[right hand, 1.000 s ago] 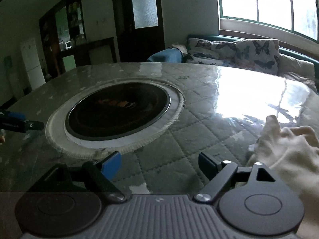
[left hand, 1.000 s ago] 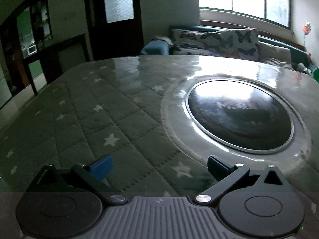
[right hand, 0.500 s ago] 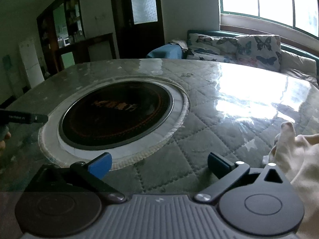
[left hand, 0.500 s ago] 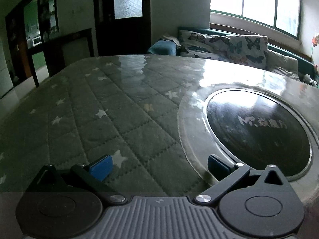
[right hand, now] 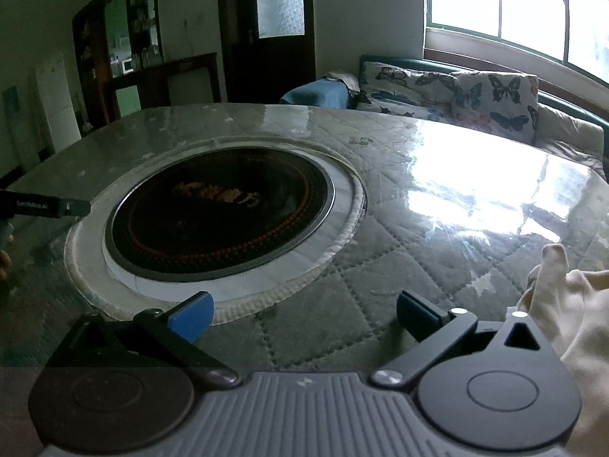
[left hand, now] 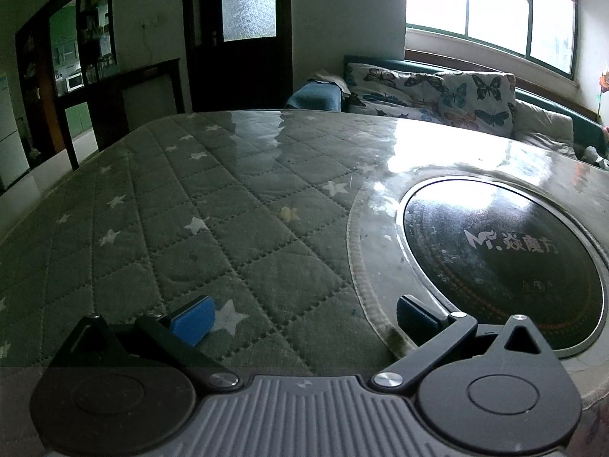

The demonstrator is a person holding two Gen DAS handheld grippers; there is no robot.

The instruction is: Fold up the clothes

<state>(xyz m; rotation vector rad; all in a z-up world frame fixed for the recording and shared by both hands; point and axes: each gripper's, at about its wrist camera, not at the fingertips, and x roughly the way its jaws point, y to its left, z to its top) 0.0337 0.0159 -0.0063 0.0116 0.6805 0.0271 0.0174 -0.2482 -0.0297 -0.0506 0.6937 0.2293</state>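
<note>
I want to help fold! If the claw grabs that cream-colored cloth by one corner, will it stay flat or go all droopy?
Probably droopy. The cream cloth already lies bunched in soft folds, so it looks floppy, not stiff. It likely weighs little. The table has a shiny clear cover, so the cloth may slide when pushed.

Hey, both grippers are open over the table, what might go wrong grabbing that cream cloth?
1. The cream garment sits at the right gripper's far right, outside its jaws; closing now likely grabs nothing.
2. The glossy table cover looks slippery; the cloth may slide.
3. The left gripper faces bare quilt, no cloth.
</note>
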